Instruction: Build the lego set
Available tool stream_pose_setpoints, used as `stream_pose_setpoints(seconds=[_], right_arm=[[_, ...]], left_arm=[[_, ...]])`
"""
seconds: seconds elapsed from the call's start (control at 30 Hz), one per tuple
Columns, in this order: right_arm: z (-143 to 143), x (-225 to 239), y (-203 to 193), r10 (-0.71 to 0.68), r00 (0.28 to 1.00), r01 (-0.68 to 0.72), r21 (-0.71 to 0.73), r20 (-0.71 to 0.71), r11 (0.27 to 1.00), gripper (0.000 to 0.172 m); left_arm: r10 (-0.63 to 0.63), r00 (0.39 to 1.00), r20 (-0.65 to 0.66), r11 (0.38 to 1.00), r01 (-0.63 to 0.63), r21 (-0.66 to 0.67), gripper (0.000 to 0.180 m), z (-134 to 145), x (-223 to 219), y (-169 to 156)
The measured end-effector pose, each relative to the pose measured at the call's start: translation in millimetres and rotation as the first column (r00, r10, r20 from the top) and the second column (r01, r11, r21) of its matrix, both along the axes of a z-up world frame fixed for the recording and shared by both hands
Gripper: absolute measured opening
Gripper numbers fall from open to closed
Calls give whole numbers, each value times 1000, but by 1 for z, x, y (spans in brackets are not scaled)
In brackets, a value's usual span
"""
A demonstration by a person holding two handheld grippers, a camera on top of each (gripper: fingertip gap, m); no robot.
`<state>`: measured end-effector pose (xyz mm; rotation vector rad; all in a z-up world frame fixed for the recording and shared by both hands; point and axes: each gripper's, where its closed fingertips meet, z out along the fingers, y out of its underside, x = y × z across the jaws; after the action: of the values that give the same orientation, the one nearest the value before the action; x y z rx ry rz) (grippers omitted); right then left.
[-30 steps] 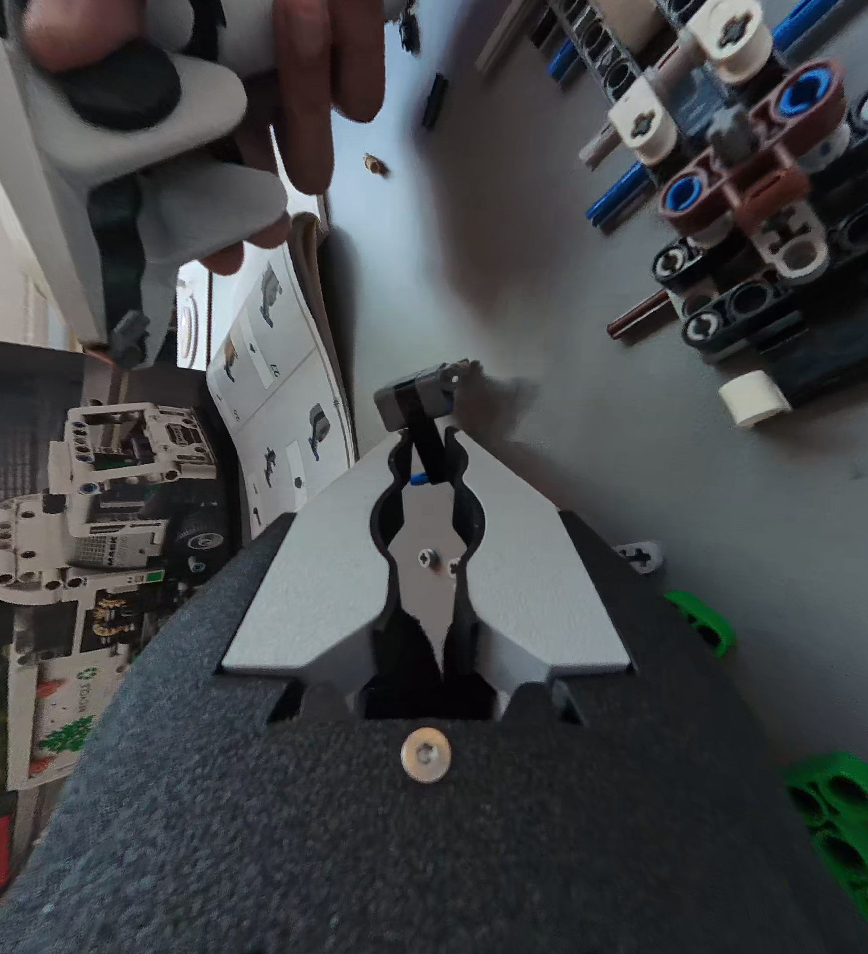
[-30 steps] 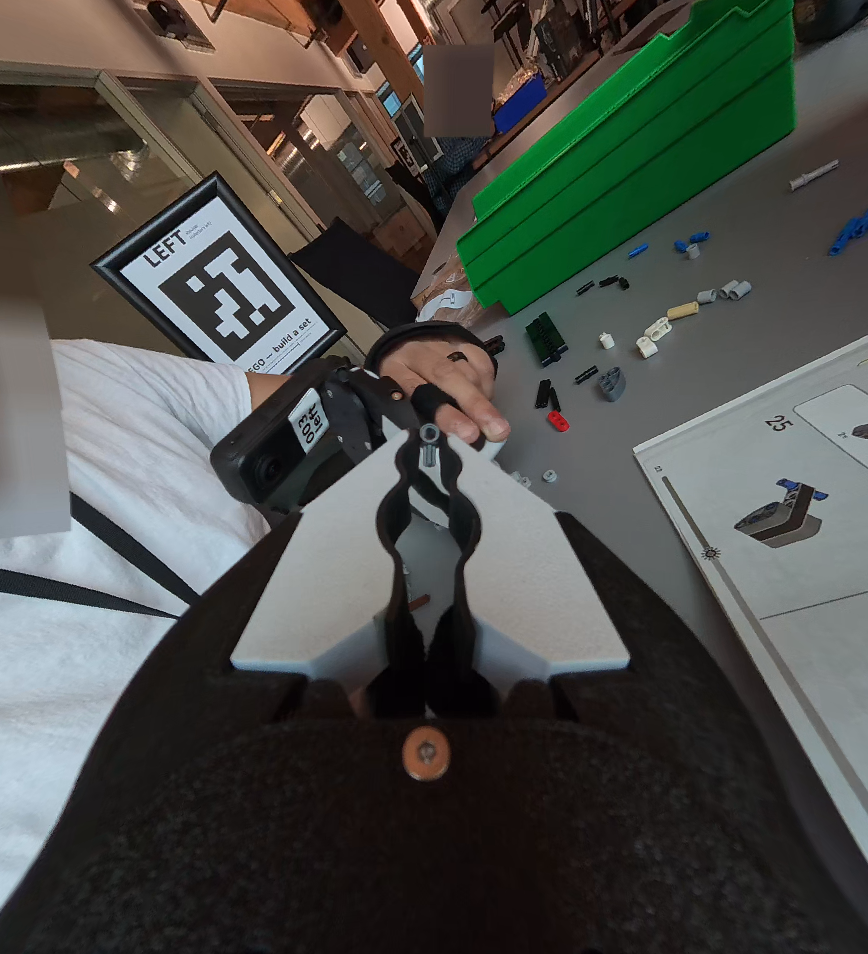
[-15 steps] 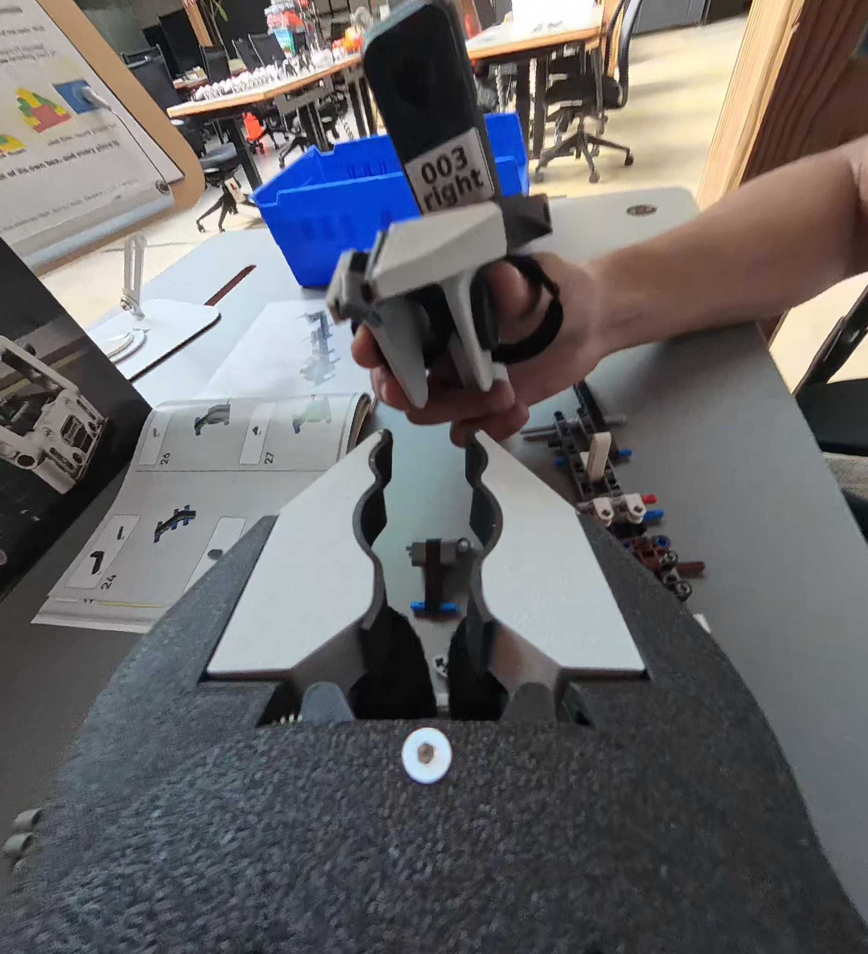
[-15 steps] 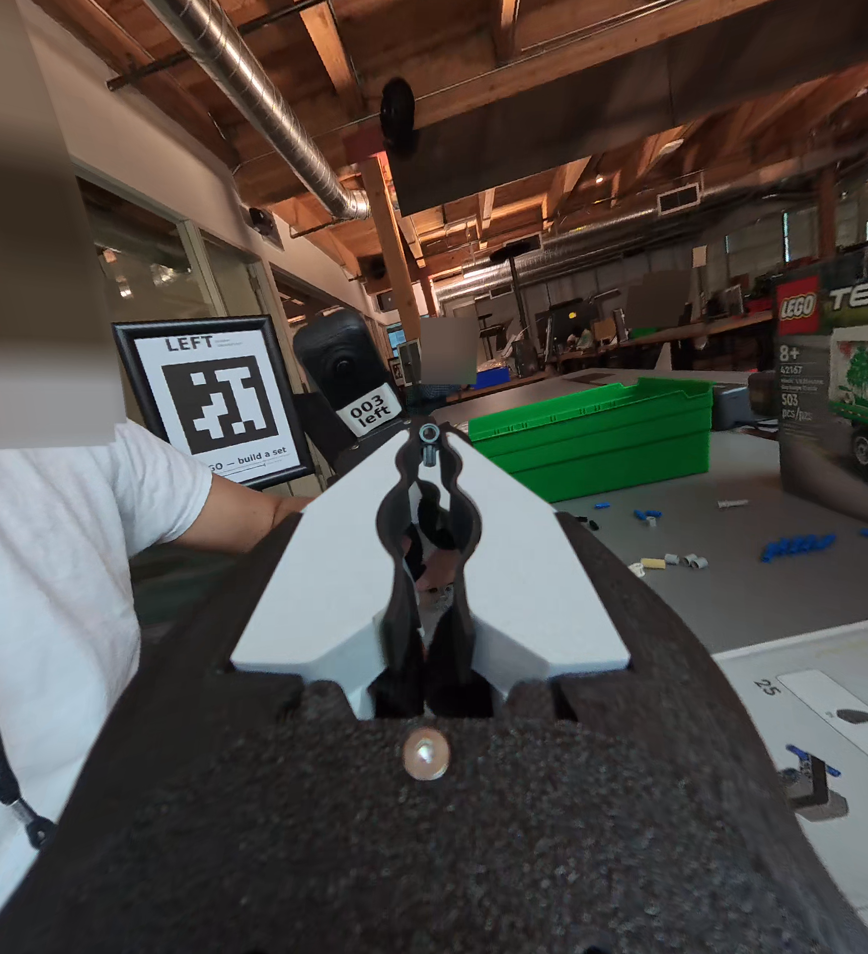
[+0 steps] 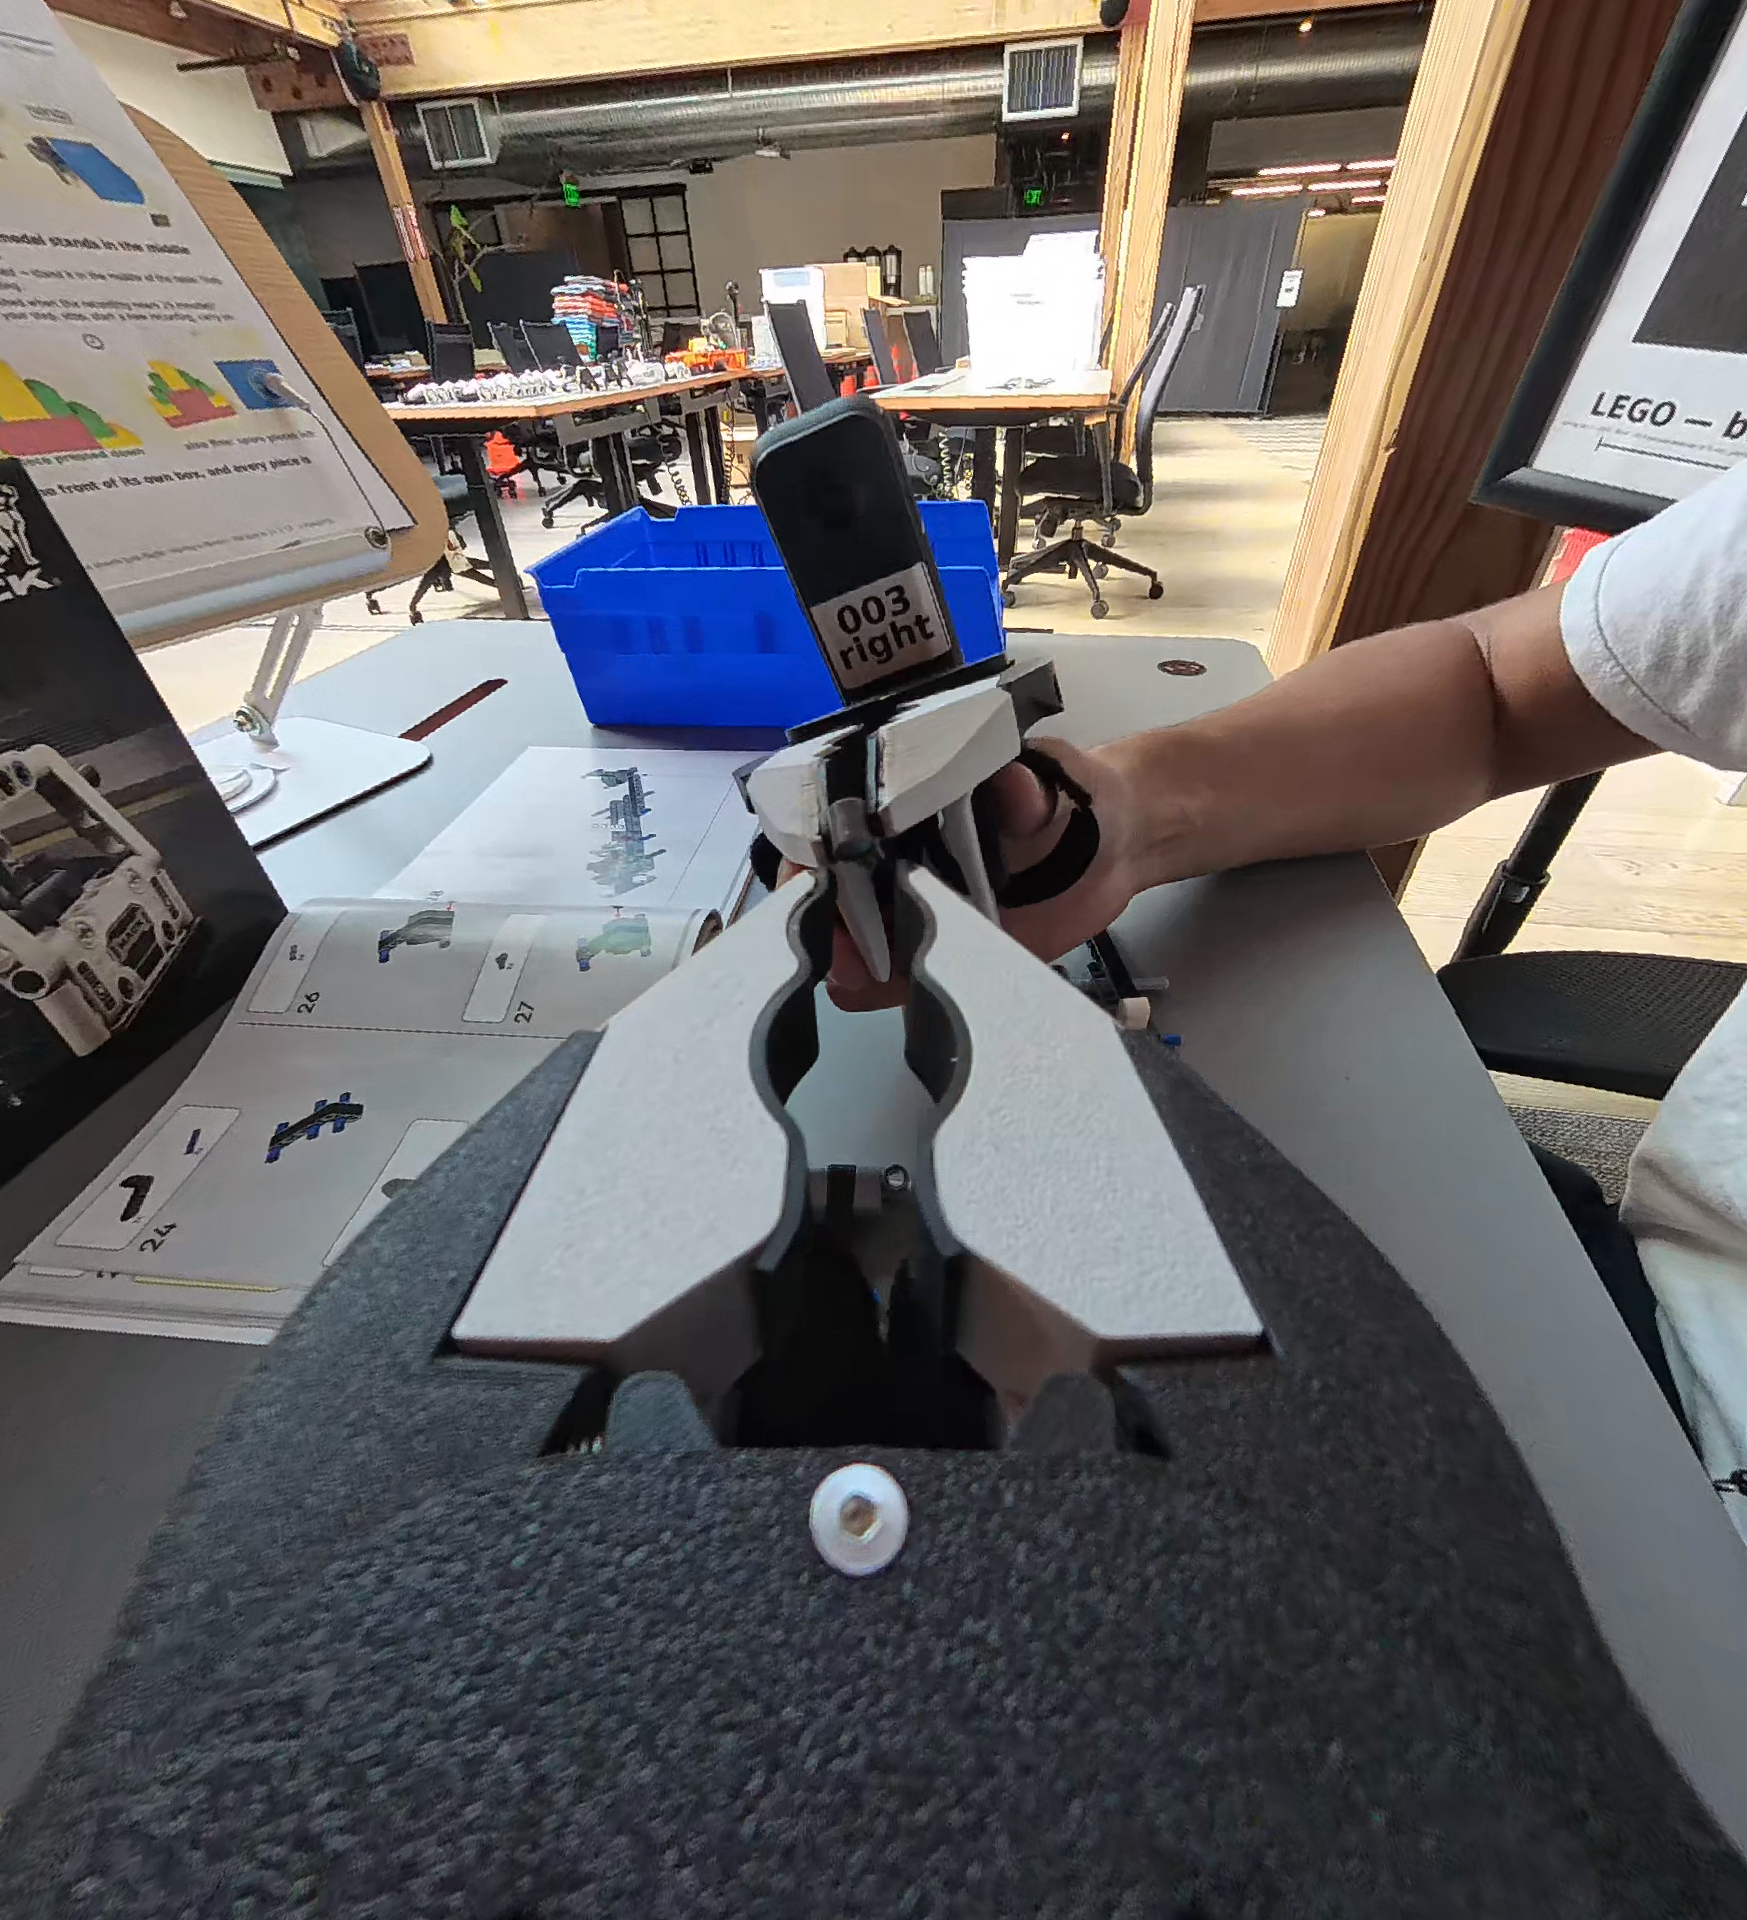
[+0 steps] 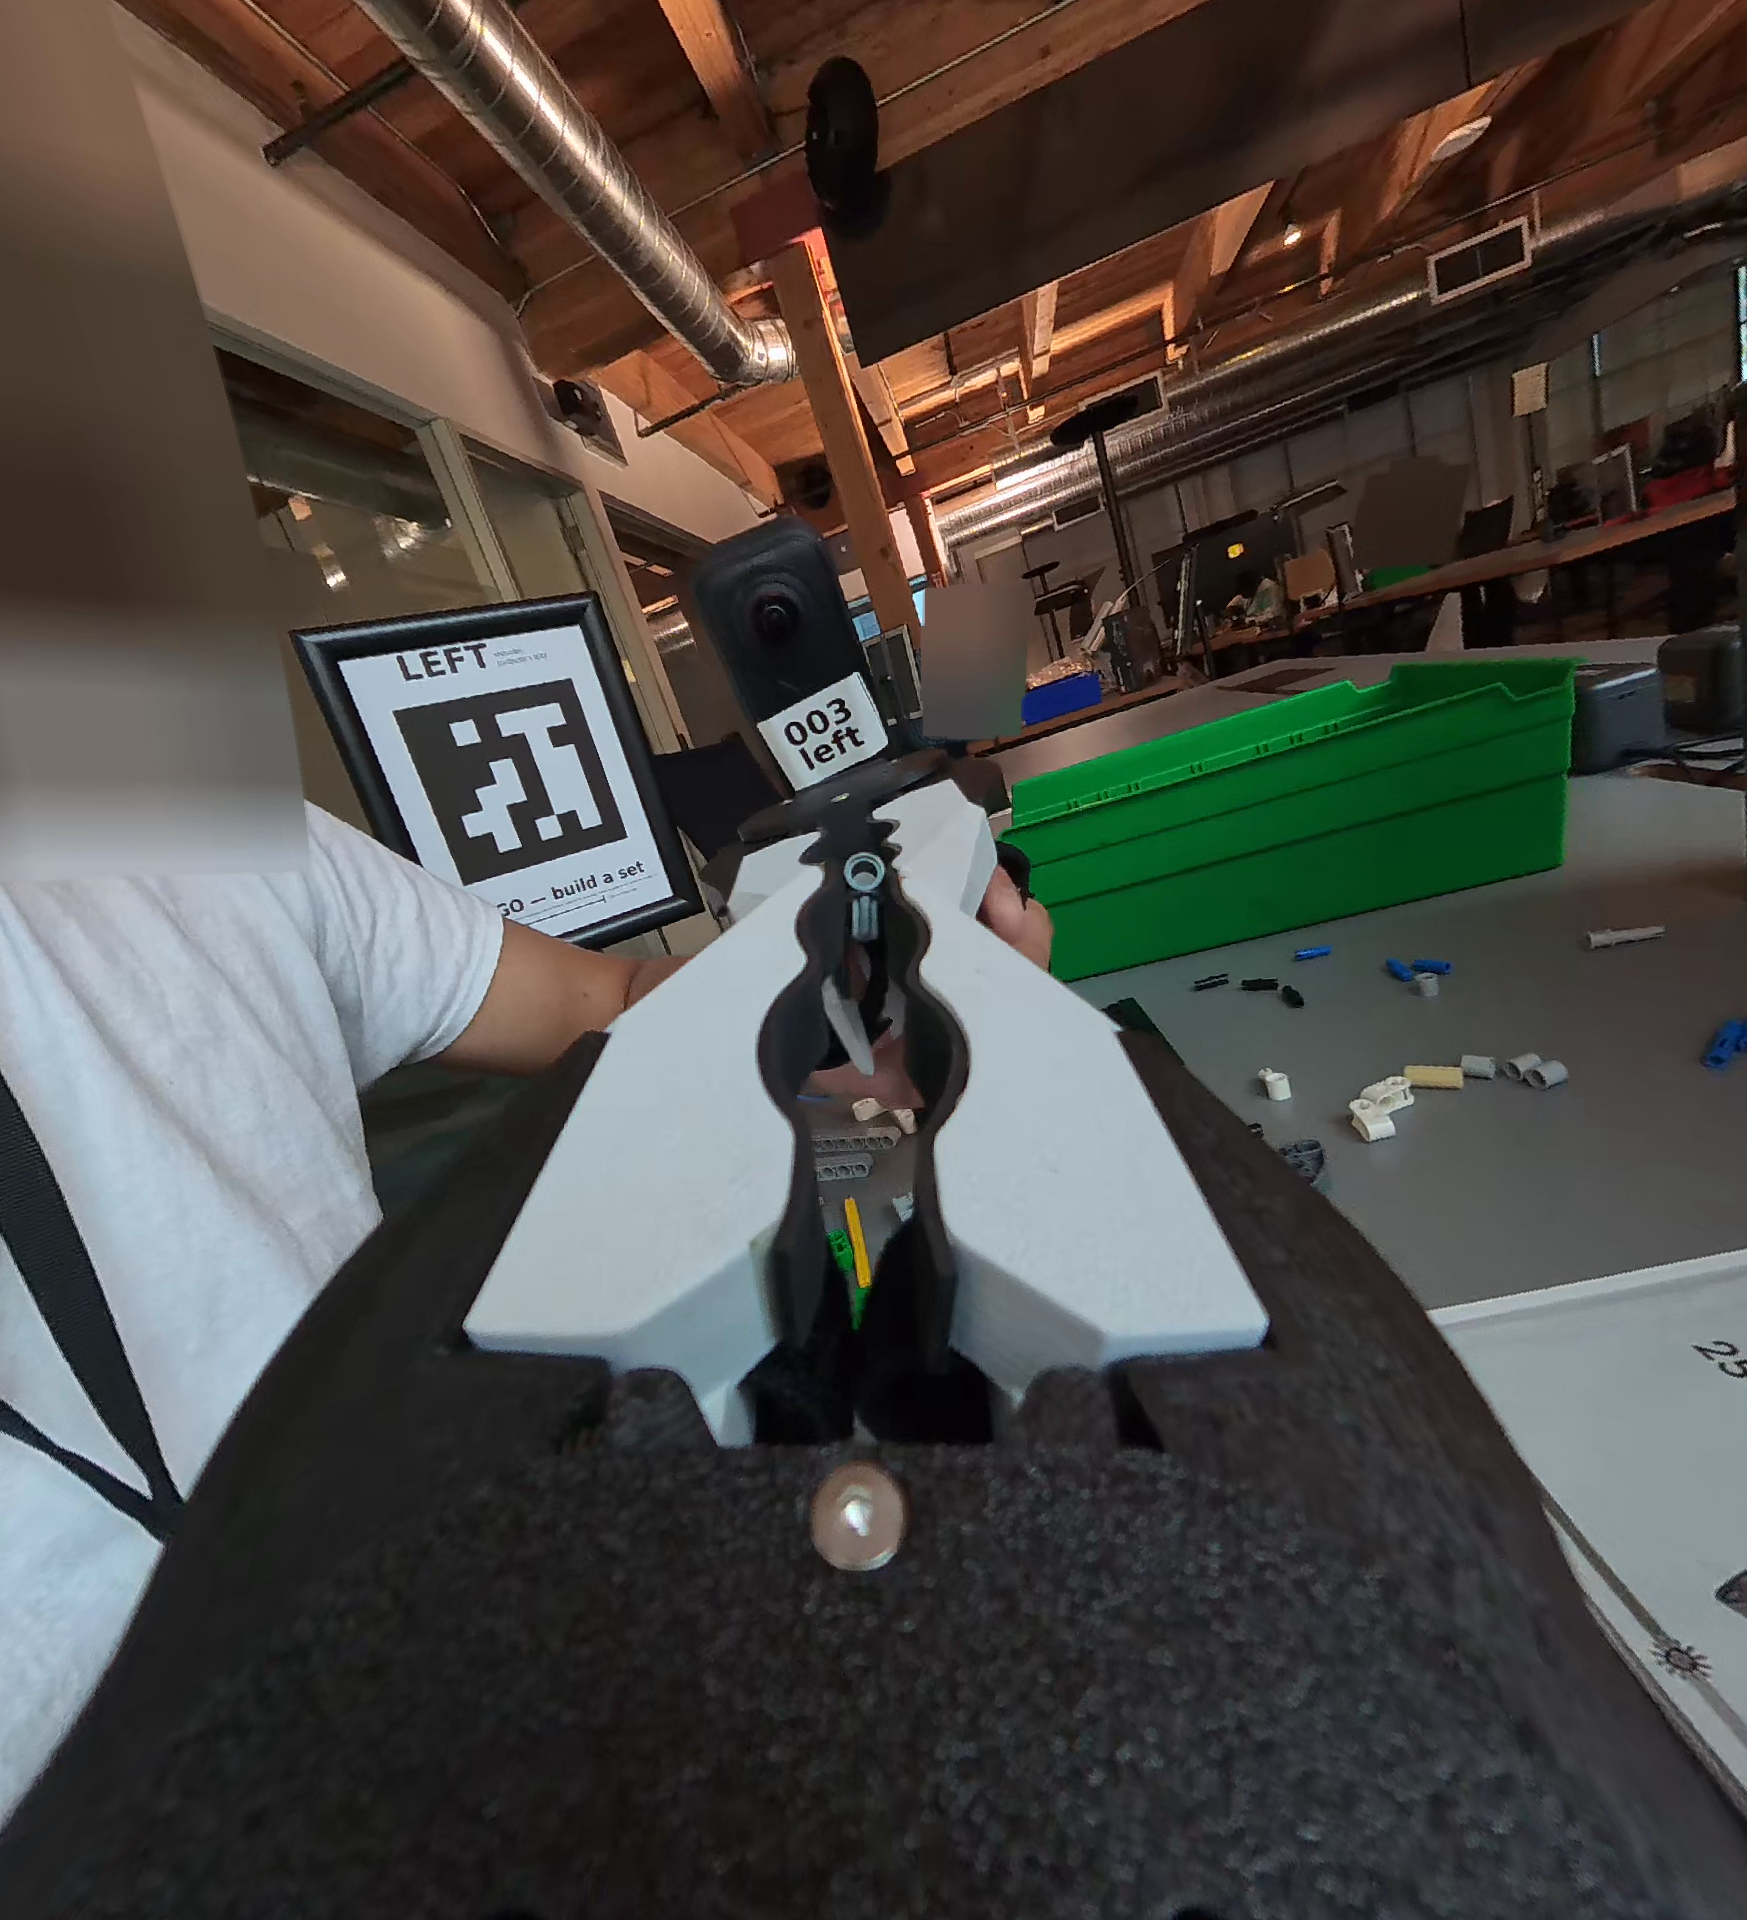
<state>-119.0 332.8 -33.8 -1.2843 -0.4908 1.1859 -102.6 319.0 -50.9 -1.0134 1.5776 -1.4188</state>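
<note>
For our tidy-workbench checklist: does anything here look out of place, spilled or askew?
Yes, mildly. Small blue, black, cream and grey plastic building pieces lie scattered loose on the grey table, outside the green plastic tray. Nothing looks damaged or toppled.

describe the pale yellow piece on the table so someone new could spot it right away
In the right wrist view, look on the grey table in front of the green bins, at the loose row of small connectors. The pale yellow connector lies between two white pieces and three grey sleeves, the only yellowish one there.
</note>
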Motion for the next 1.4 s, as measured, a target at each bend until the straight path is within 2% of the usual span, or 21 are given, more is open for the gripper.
stream_pose_setpoints(seconds=[0.13,0.27,0.4,0.53,0.63,0.77,0.83,0.9,0.97,1.07,1.2,1.4], right_arm=[[-1,-1,0,-9,1000,9,7,9,1000,5],[-2,-1,-1,-25,998,23,41,51,999,5],[-3,9,3,-61,995,57,53,83,997,5],[3,18,5,-72,997,72,37,17,997,5],[3,10,7,-72,997,72,2,-29,997,5],[-5,6,16,-135,989,131,-69,-60,989,5],[-4,11,20,-155,979,138,-132,-132,982,5],[-7,17,25,-192,964,154,-199,-183,968,5],[-9,21,28,-213,951,154,-252,-227,956,5],[-12,21,29,-215,942,132,-305,-257,943,5],[-10,15,26,-176,939,68,-341,-297,938,5],[-10,9,23,-146,950,48,-334,-276,942,5]], left_arm=[[-18,1000,-7,999,18,-35,0,-1,-1,0],[-65,998,-23,993,63,-99,0,-1,-2,-3],[-50,999,-19,992,47,-116,0,5,-7,9],[-7,997,-75,999,3,-49,0,-6,-3,16],[5,998,-64,997,-10,-73,14,-7,2,12],[66,997,-33,994,-69,-85,15,-5,7,18],[143,989,-20,989,-144,-22,19,-7,8,26],[270,963,20,953,-271,136,27,-10,10,39],[359,928,99,872,-371,318,27,-11,9,45],[380,904,198,764,-427,484,25,-9,8,36],[376,884,278,690,-467,553,21,-4,5,29],[383,876,293,704,-482,522,23,3,2,32]])
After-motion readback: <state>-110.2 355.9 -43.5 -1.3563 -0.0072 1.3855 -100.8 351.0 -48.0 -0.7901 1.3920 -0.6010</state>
